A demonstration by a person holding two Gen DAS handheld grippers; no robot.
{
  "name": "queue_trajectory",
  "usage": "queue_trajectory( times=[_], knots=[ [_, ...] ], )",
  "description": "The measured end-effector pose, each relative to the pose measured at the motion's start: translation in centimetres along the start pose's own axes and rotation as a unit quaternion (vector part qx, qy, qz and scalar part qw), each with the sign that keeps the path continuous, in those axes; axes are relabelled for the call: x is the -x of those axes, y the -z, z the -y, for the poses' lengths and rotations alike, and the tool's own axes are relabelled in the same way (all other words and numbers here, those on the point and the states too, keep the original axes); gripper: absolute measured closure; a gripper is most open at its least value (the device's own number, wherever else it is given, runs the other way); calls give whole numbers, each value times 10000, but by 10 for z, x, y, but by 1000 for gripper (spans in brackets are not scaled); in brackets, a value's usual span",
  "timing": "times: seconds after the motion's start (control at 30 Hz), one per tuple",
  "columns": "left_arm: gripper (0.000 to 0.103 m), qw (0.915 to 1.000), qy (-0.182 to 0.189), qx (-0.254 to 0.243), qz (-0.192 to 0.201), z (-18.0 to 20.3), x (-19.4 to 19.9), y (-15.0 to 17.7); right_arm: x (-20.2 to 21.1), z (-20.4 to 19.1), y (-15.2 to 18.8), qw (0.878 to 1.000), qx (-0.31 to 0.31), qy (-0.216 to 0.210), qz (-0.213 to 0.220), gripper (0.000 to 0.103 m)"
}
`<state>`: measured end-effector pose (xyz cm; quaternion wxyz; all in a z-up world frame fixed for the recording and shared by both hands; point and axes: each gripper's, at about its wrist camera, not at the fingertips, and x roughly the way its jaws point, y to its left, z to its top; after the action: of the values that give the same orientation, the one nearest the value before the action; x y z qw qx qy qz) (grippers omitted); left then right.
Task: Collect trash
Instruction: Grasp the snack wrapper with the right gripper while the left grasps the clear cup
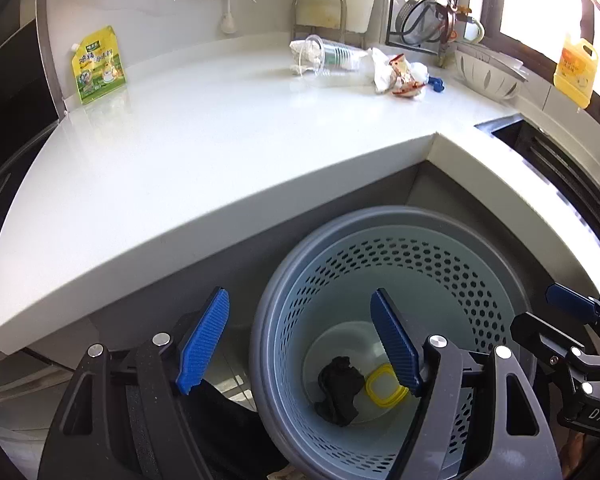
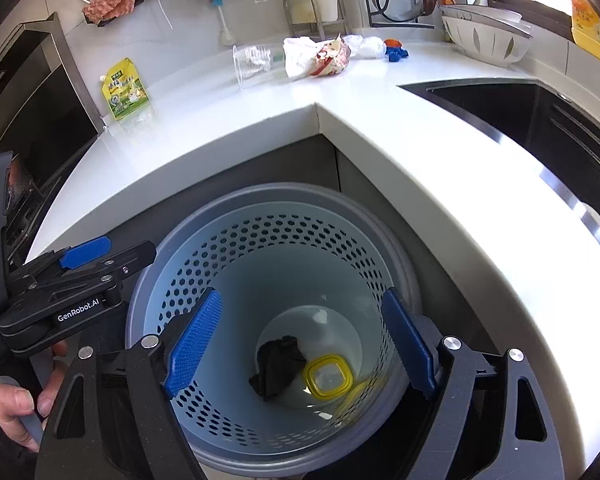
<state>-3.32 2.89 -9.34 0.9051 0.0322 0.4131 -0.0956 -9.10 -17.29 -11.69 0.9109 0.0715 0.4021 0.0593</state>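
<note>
Room: kitchen corner, with a white L-shaped table point(image 2: 228, 136) wrapping around a grey bin point(image 2: 204, 224) that stands on the floor in the inner corner.
Bin: round, grey outer rim, pale blue perforated liner; it lies below the table edge and directly under both grippers.
Bin contents: a crumpled black scrap point(image 2: 276, 368) on the bottom, touching a square yellow-rimmed lid point(image 2: 327, 376) beside it; another yellowish piece shows faintly against the liner wall next to the lid.
Left gripper point(image 1: 300, 340): jaws spread wide with nothing between them; one blue pad hangs over the bin's mouth, the other just outside its rim. A hand point(image 2: 18, 408) grips its handle in the right wrist view.
Right gripper point(image 2: 300, 340): jaws wide apart and empty, both blue pads over the bin's mouth, the black scrap and lid far below between them.
Trash left on table: well beyond the bin, near the back wall, a clear plastic cup point(image 1: 328, 54) lies on its side, touching crumpled white paper with a red-printed wrapper point(image 1: 396, 72); a blue scrap point(image 1: 436, 84) sits just beside that pile.
Other table things: a yellow-green spout pouch point(image 1: 98, 66) leans at the wall far from the bin; a white colander bowl point(image 1: 488, 74) and a yellow bottle point(image 1: 576, 68) stand by the window.
</note>
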Motion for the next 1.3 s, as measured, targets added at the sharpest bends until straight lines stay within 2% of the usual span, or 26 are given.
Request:
queue_trajectory(
  times=[0.13, 0.3, 0.53, 0.7, 0.9, 1.3],
  knots=[
    [18, 9993, 89, 120, 343, -4, 8, -30, 9, -2, -29, 9997, 139, -21, 197, 24],
    [16, 9967, -54, -30, 812, -2, 8, -78, 6, 3, -78, 9990, 239, 102, 351, 24],
    [12, 9934, -130, -187, 1124, 3, -15, -140, -17, 23, -150, 9975, 264, 349, 559, 24],
    [11, 9940, -143, -122, 1079, 4, -45, -172, -49, 38, -192, 9976, 131, 445, 517, 24],
    [11, 9952, -212, -63, 958, 2, -76, -192, -95, 45, -226, 9989, 99, 394, 251, 24],
    [11, 9969, -223, 106, 753, -8, -104, -205, -153, 42, -256, 9992, 74, 395, -44, 24]
  ],
)
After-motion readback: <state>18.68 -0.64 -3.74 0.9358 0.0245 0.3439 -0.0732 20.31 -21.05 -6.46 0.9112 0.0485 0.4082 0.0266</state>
